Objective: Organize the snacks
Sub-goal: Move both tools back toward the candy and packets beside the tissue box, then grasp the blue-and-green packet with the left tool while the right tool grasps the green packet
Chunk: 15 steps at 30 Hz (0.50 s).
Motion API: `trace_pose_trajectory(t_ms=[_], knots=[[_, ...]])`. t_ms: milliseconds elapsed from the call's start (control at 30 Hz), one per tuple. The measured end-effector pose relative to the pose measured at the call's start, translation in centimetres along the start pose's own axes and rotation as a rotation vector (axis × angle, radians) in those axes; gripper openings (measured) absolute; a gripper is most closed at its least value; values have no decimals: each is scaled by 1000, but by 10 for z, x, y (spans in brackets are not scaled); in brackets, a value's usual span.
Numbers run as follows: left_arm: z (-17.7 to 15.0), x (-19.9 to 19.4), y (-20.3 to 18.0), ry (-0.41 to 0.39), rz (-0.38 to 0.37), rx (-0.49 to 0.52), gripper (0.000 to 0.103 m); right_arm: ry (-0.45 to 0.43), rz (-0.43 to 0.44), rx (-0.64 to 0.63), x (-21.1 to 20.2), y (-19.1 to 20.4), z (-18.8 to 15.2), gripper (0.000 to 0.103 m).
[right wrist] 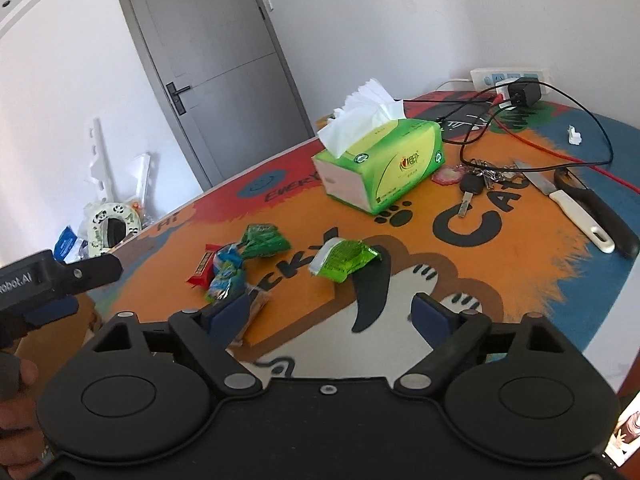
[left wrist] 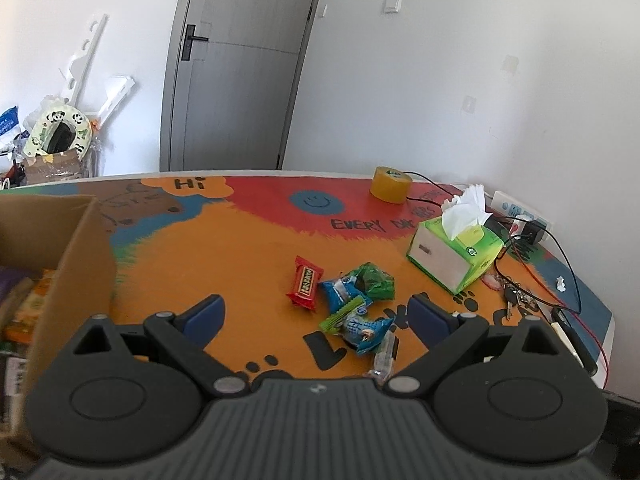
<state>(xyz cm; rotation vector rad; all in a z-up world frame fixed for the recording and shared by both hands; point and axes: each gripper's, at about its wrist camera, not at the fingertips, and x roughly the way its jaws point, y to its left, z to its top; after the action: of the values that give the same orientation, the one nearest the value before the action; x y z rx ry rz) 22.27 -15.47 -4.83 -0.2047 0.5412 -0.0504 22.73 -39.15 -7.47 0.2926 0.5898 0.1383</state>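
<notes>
A small heap of snack packets lies on the colourful table: a red bar [left wrist: 304, 282], a dark green packet [left wrist: 376, 280], blue packets [left wrist: 366, 330] and a clear-wrapped snack [left wrist: 385, 357]. My left gripper [left wrist: 316, 316] is open and empty, held above and just short of the heap. In the right wrist view the heap [right wrist: 230, 270] lies to the left, and a light green packet [right wrist: 344, 260] lies apart, ahead of my right gripper [right wrist: 332, 312], which is open and empty. A cardboard box [left wrist: 76, 264] holding snacks stands at the left.
A green tissue box [right wrist: 384, 164] stands behind the snacks. Keys [right wrist: 476, 180], a knife [right wrist: 568, 204], cables and a power strip [right wrist: 508, 76] lie to the right. A yellow tape roll [left wrist: 390, 184] sits at the far edge. The left gripper's body [right wrist: 52, 276] shows at the left.
</notes>
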Motion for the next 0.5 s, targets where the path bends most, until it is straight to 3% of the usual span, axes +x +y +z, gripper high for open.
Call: trace_pose_trajectory(t_ms=[367,500], knots=[[-4,51,-18,58,14,-3,94,19,6,40,46,-6,19,83],[-7,70,-26,84,27,-9,89,33,5,46,63,-10,25,80]])
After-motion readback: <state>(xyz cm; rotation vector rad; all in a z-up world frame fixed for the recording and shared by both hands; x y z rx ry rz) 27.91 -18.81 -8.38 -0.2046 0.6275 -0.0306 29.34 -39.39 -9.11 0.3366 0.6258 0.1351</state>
